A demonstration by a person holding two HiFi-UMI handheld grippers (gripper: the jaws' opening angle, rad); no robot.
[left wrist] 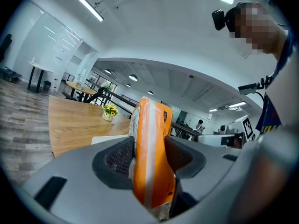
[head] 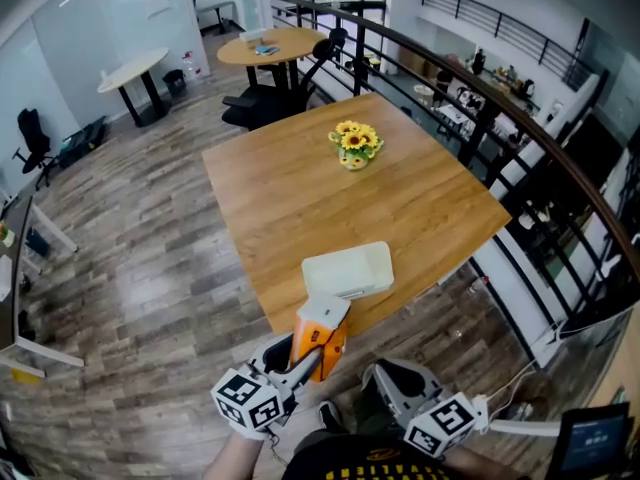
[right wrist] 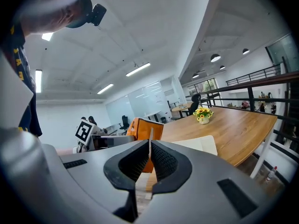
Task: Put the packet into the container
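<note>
An orange and white packet [head: 321, 333] stands upright between the pads of my left gripper [head: 313, 353], which is shut on it just off the table's near edge. In the left gripper view the packet [left wrist: 150, 148] fills the gap between the jaws. The white, shallow container [head: 348, 270] lies on the wooden table [head: 300, 188] right beyond the packet, and its edge shows as the container [left wrist: 108, 138] behind the left jaw. My right gripper [head: 388, 376] hangs lower right, off the table, its jaws shut with nothing in them; from it I see the packet [right wrist: 143, 127] and container [right wrist: 200, 143].
A small pot of yellow flowers [head: 354, 146] stands at the table's far side. A dark metal railing [head: 520, 158] runs along the right. Round tables and chairs [head: 270, 53] stand farther back on the wooden floor.
</note>
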